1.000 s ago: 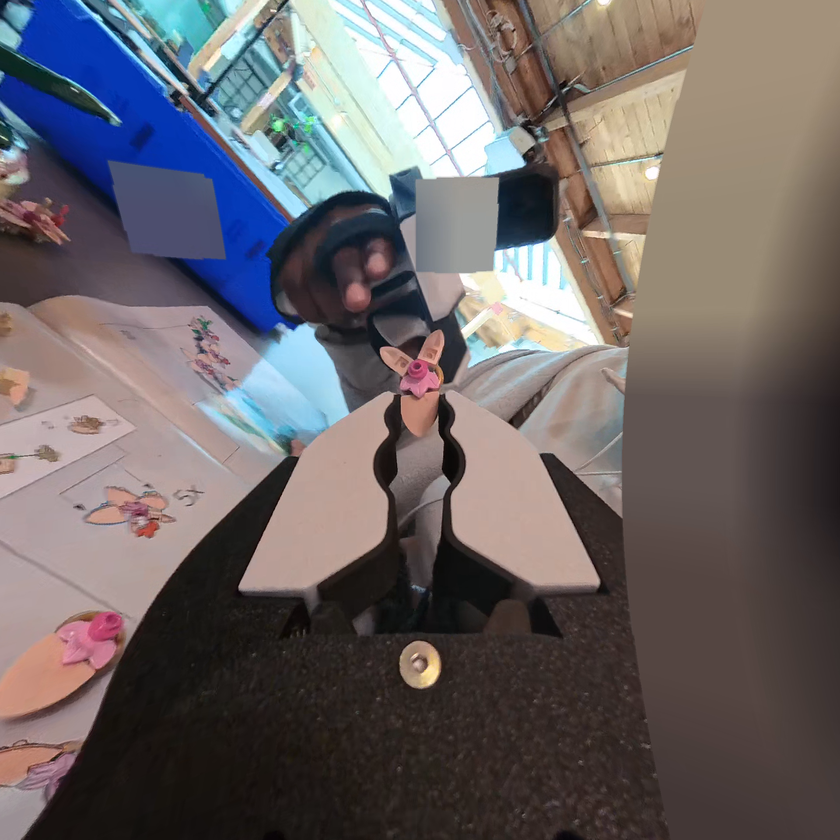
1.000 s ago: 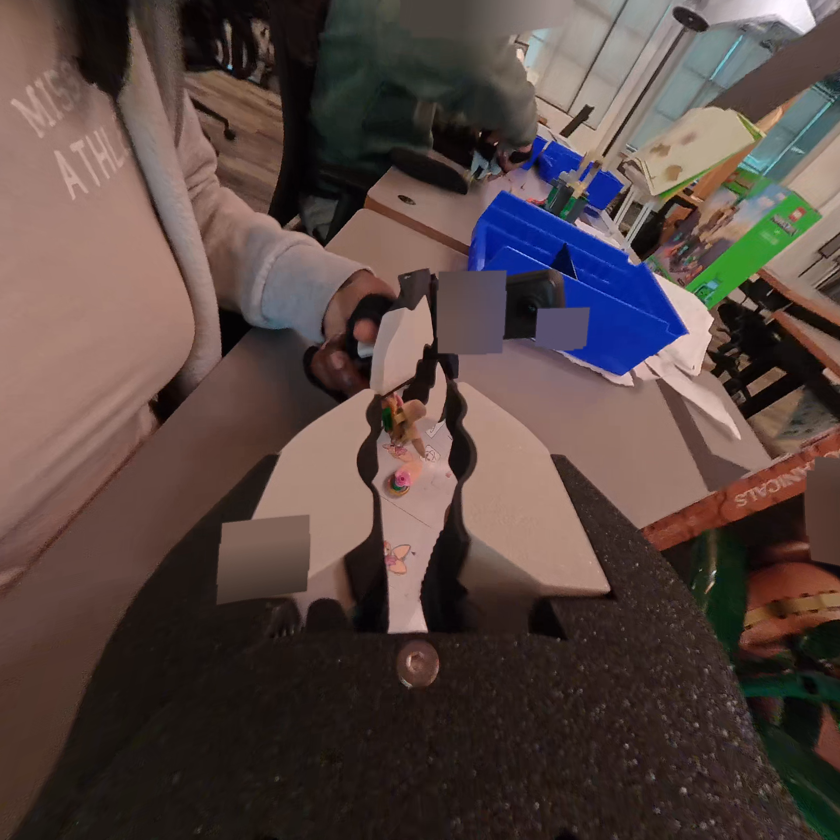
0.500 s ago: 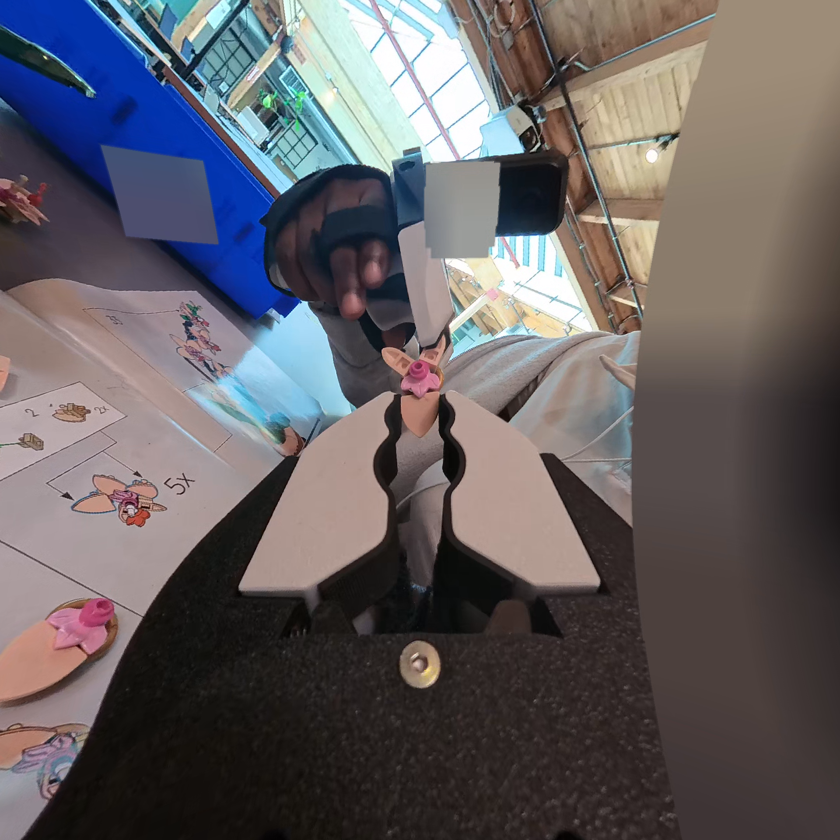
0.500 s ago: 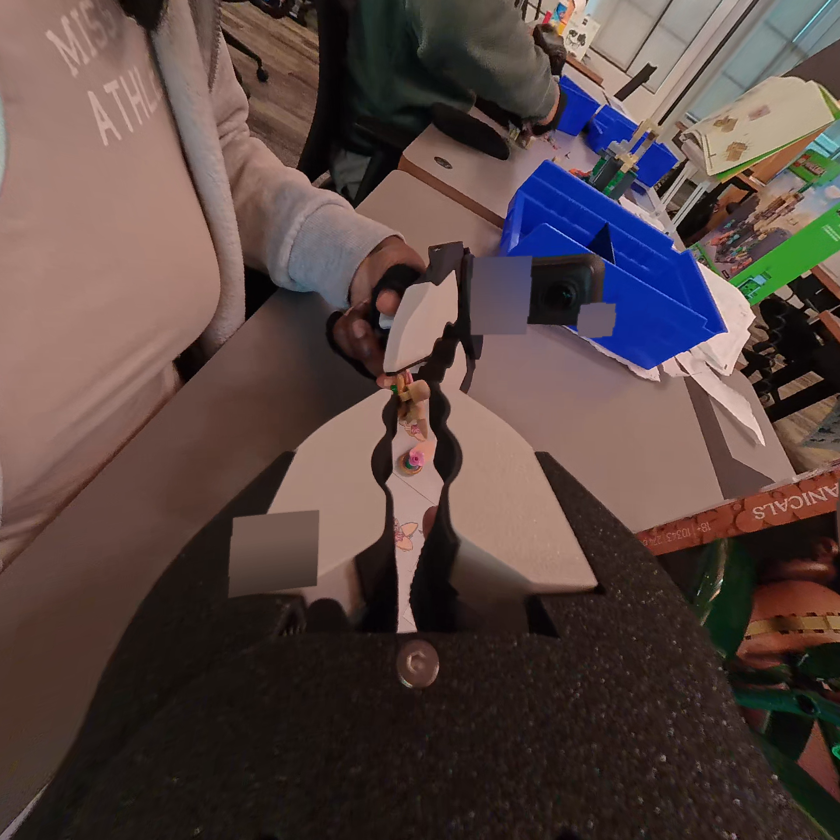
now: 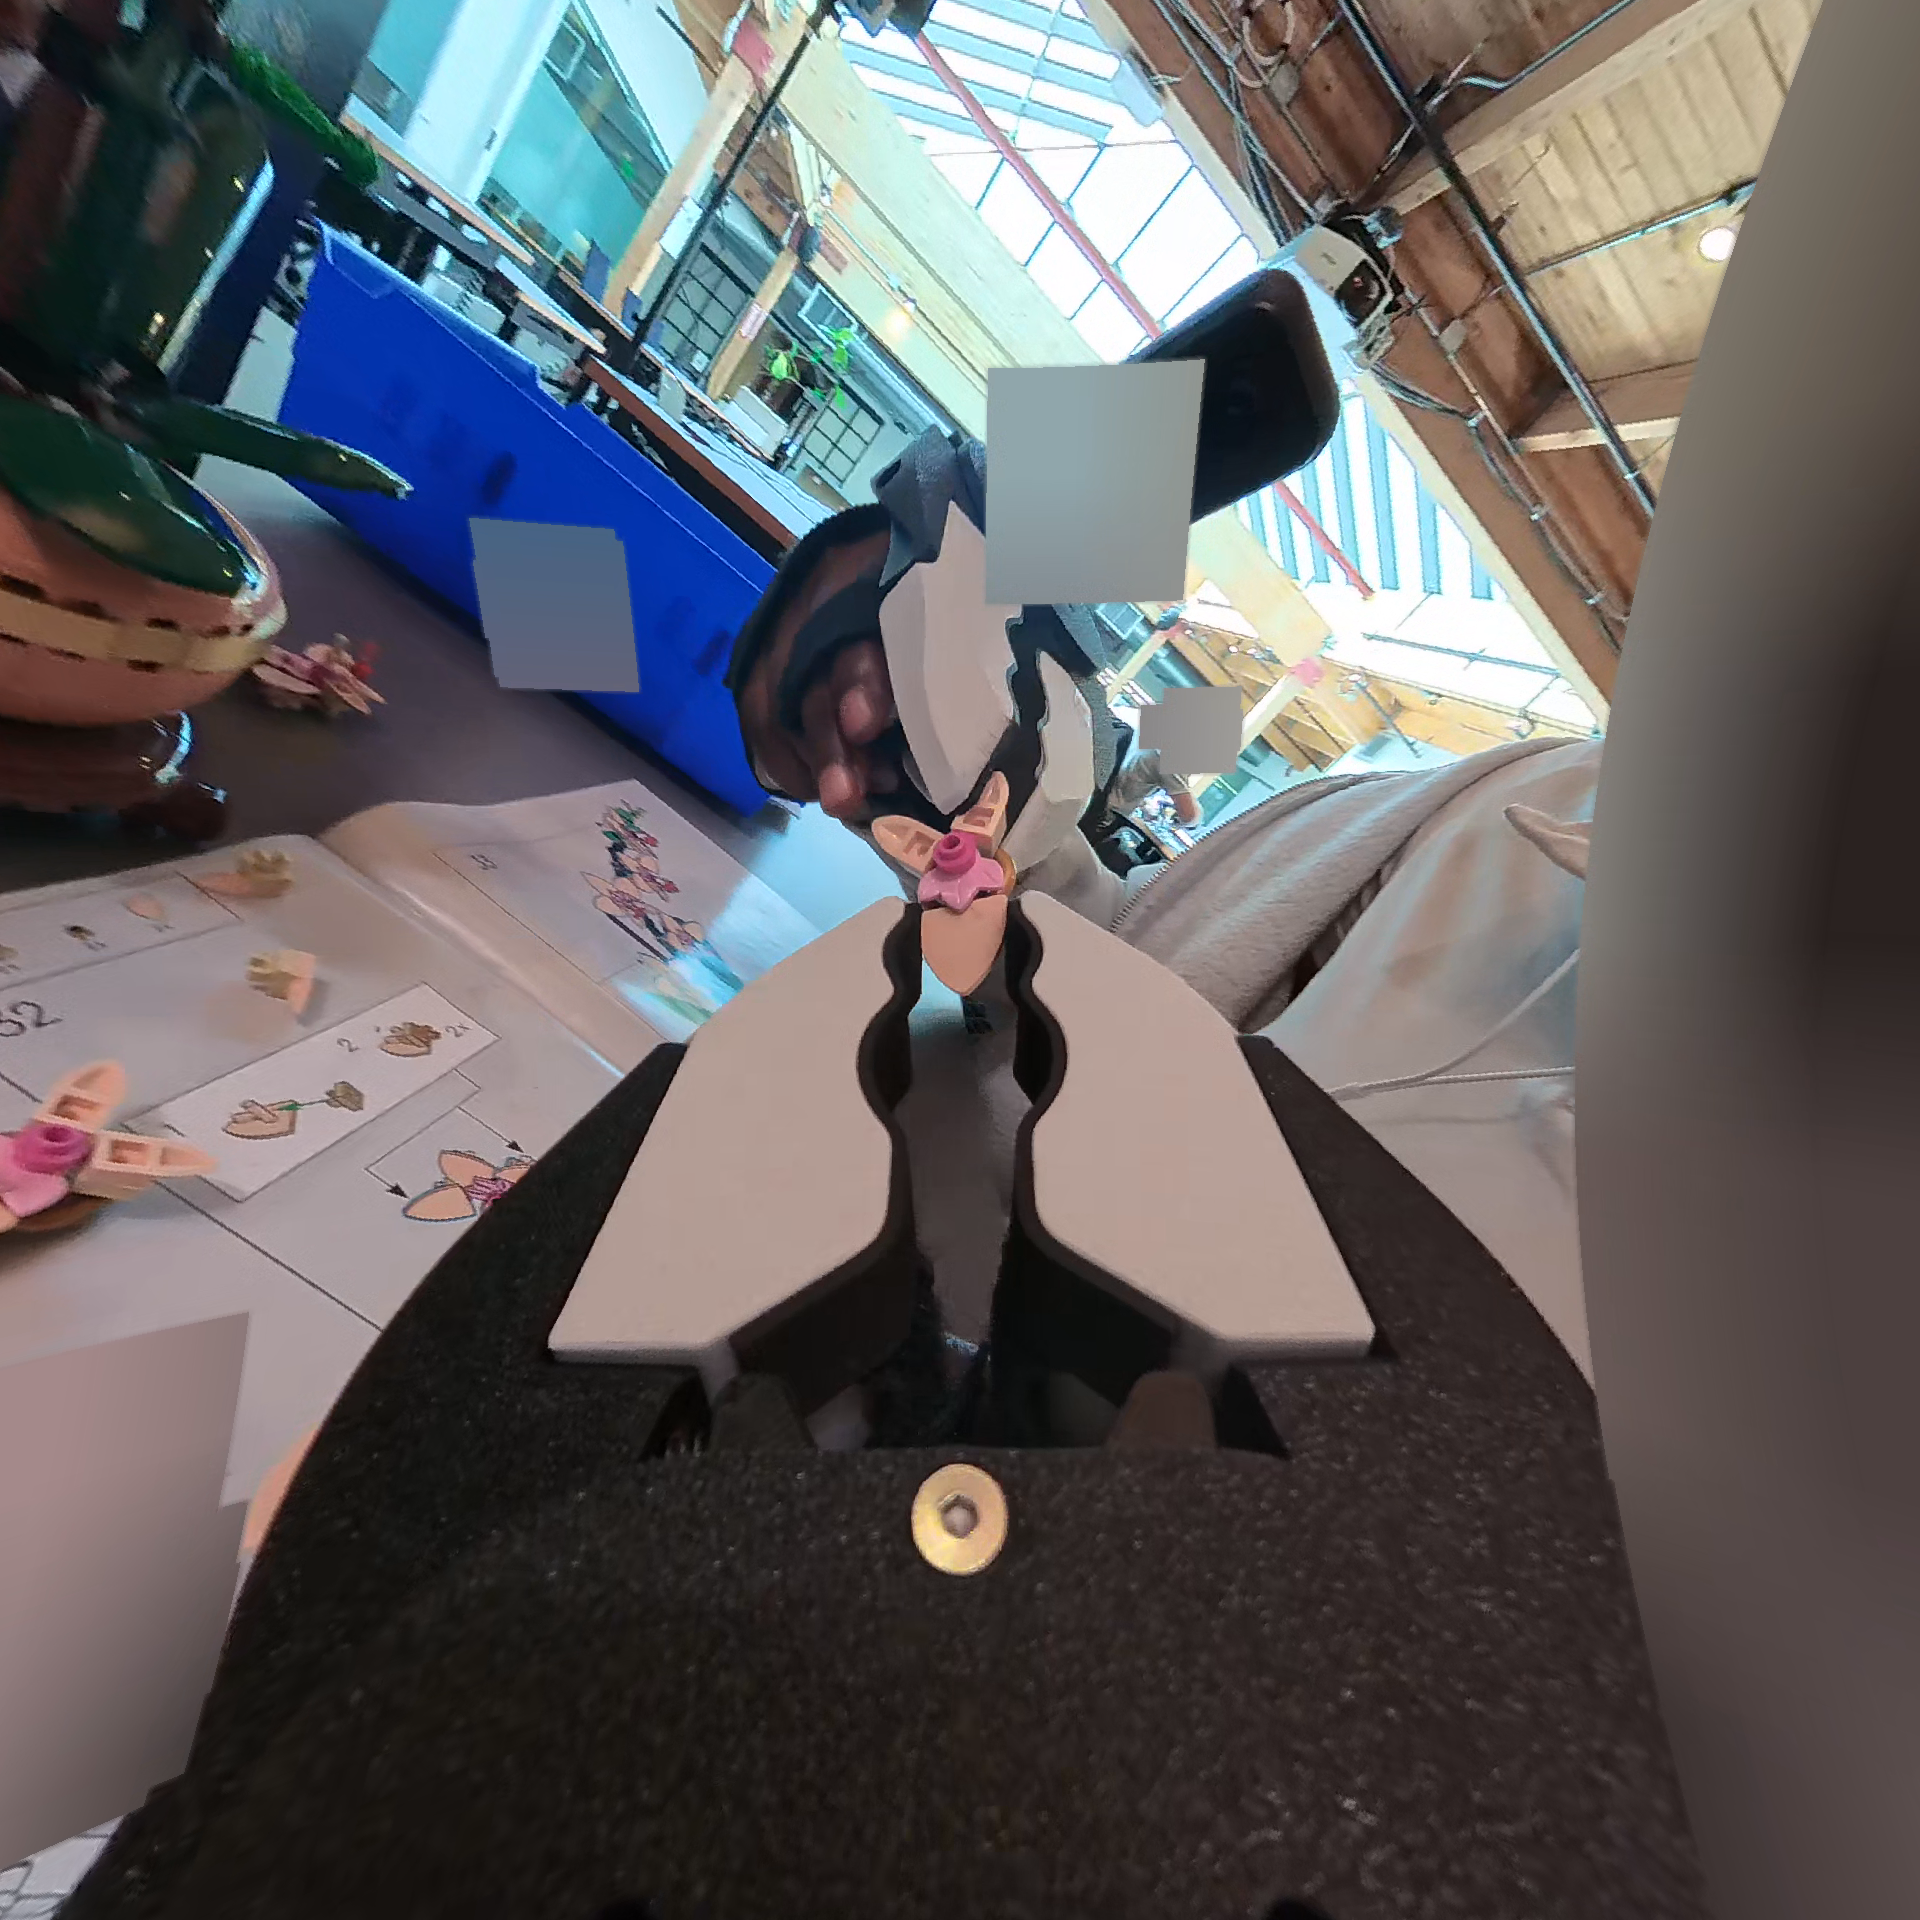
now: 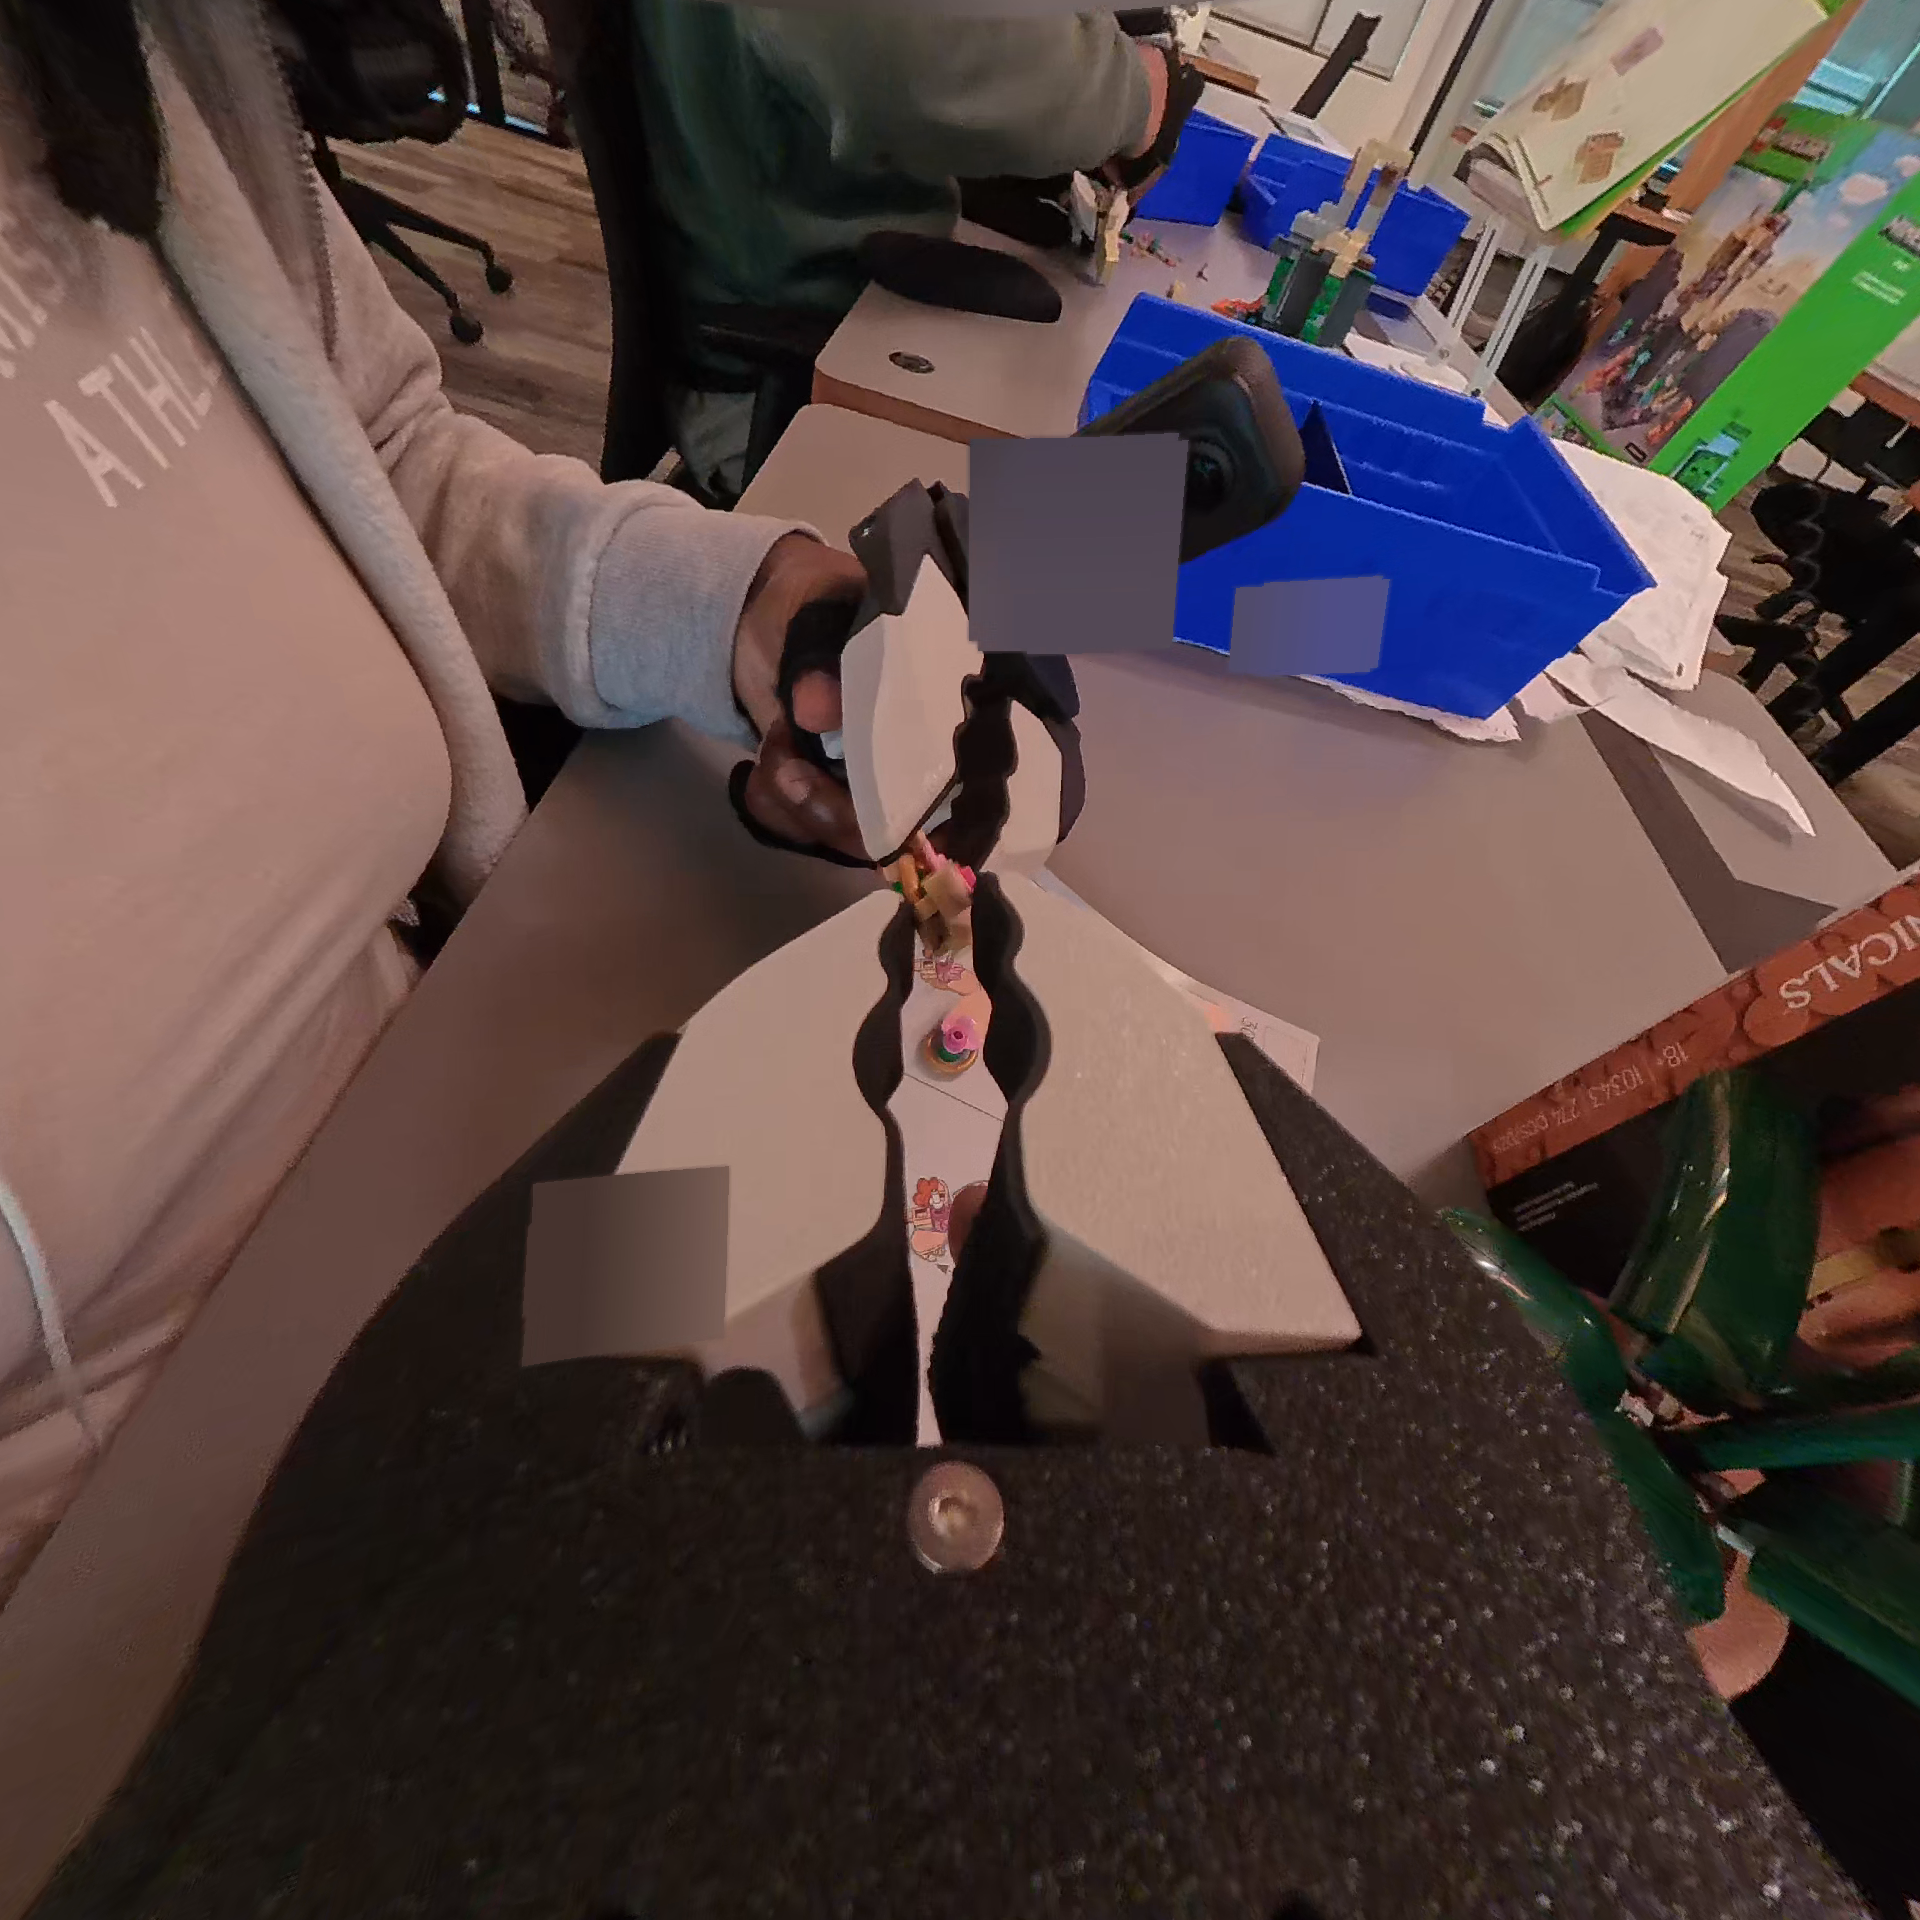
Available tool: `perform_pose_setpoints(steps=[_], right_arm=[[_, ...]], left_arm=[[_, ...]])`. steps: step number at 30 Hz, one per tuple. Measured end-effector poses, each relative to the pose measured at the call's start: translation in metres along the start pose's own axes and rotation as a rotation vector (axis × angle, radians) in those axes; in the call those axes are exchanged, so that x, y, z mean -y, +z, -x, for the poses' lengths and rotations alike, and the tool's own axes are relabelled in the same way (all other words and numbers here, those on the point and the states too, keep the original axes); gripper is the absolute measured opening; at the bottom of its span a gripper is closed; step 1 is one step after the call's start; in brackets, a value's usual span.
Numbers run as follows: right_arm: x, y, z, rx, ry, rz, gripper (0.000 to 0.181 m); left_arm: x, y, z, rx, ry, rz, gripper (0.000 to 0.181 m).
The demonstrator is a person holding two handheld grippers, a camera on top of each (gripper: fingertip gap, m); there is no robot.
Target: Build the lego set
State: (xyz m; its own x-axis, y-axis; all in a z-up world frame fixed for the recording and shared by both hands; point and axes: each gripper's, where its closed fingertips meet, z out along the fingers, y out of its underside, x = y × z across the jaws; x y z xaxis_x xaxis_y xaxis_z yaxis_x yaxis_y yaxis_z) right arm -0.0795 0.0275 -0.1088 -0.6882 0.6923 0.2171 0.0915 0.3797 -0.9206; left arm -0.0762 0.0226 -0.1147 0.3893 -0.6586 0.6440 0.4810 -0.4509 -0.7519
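My left gripper (image 5: 961,914) is shut on a small lego flower (image 5: 961,883) with peach petals and a pink centre, and holds it above the table. My right gripper (image 5: 987,800) faces it from the far side, and its tips close around the flower's upper petals. In the right wrist view the flower (image 6: 935,899) sits between my right gripper's (image 6: 943,909) tips. The left gripper (image 6: 930,847) comes down onto it from above. A person's hand (image 6: 800,727) holds the left gripper.
The open instruction booklet (image 5: 312,987) lies on the grey table with another flower (image 5: 62,1164) and loose peach pieces (image 5: 281,977). A potted plant model (image 5: 104,582) stands at left, a blue bin (image 6: 1455,540) behind. A brown box (image 6: 1714,1060) and green leaves (image 6: 1714,1351) sit right.
The two grippers have come together. My right gripper moved in until its tips reached the flower held by the left. The left gripper swung, so the plant model now shows.
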Motion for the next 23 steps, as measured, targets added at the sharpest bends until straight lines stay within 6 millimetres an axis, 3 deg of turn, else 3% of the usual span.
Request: perform_pose_setpoints(steps=[17,23], right_arm=[[-0.003,-0.001,0.007,0.022,-0.045,0.029,0.01],[0.004,-0.001,0.015,0.025,-0.152,0.027,0.013]], left_arm=[[-0.007,0.001,-0.002,0.001,0.023,0.066,0.015],[-0.009,-0.001,-0.009,-0.028,0.154,0.107,0.015]])
